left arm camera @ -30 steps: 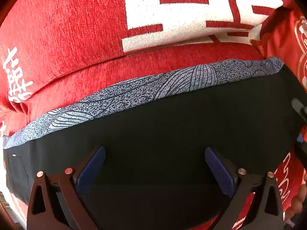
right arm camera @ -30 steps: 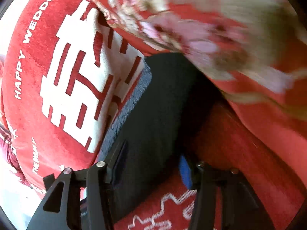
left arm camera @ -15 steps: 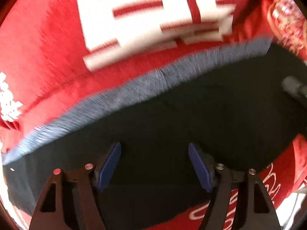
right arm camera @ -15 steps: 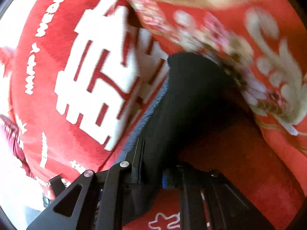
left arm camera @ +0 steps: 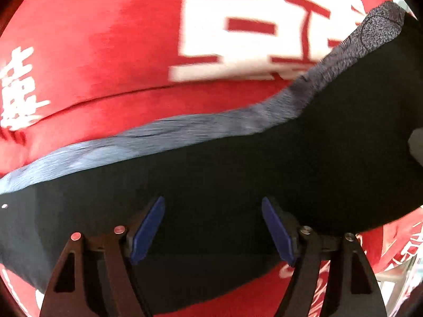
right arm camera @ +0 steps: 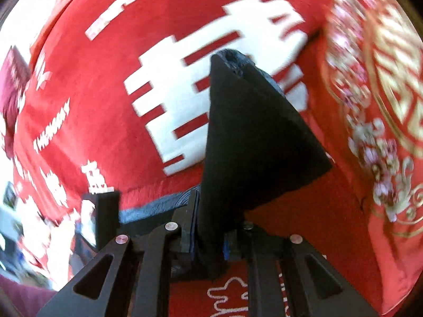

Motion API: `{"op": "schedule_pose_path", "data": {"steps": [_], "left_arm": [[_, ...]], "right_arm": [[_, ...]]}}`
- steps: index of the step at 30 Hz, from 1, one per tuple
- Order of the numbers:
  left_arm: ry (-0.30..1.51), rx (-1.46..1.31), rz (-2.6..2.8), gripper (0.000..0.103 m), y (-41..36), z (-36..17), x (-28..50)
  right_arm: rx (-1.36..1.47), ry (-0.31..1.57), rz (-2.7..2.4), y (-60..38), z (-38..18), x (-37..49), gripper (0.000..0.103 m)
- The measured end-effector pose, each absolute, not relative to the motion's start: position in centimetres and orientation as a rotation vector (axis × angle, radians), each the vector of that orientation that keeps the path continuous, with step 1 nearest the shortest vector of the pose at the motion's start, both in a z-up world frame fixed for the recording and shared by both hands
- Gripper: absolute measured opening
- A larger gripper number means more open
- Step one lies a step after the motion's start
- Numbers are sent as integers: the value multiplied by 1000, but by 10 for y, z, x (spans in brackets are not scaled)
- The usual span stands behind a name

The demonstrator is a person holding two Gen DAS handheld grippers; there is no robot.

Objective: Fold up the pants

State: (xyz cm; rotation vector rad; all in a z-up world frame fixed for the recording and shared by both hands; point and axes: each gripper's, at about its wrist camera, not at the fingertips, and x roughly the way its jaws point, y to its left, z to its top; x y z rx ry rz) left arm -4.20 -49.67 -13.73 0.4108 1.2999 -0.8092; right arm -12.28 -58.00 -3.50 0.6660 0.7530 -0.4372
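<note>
The black pants [left arm camera: 238,174] with a grey patterned waistband [left arm camera: 185,129] lie across a red bedspread. My left gripper [left arm camera: 212,228] is open, its blue pads [left arm camera: 148,231] just above the black cloth with a wide gap between them. My right gripper [right arm camera: 208,240] is shut on one end of the pants [right arm camera: 246,137], which rise from the jaws as a lifted black fold. In the left wrist view that end is raised at the upper right.
The red bedspread [left arm camera: 105,52] with large white characters covers the whole surface. A red pillow with gold and floral embroidery [right arm camera: 383,105] lies at the right. The left gripper's body [right arm camera: 101,216] shows at the lower left of the right wrist view.
My right gripper closed on the end of the pants and lifted it up. My left gripper's jaws narrowed from wide open and stayed low over the cloth.
</note>
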Motion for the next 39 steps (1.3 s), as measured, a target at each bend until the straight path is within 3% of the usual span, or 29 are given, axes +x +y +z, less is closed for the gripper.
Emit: {"op": "schedule_pose_path", "data": {"steps": [7,14,16,18,19,23,28,36,37,39], "left_arm": [[1304,371,-639,77,-395,-125,22],[1370,350,-434,77,-298,-146,71],[1375,345,-427,77,-283,-147,78],[1388,337,-434,77,-280,-148,77],[1400,321,-446,77,-282,-146,76],[1442,233,-584,77,-296,-126,73],[1510,198,-812,77,-347,-121,54],[1561,209,-867,76,-385,-136,40],[1577,211,-867,74,-388,-143,40],[1602,232,-852,51,-393,-154,43]], "right_arm": [[392,895,-350,-484,-44,-52,19],[-114,1220,-339,-345,-142,12,32],[-214,1206,-345,-323,-140,6,39],[-85,1177,-285,-324,-123,-5,55],[6,1166,-245,-331,-117,-9,56],[508,1101,-175,-379,-106,-34,57],[1062,992,-219,-446,-141,-61,57],[1315,879,-200,-470,-165,-69,56],[1343,872,-200,-475,-173,-67,56],[1428,842,-196,-480,-183,-70,54]]}}
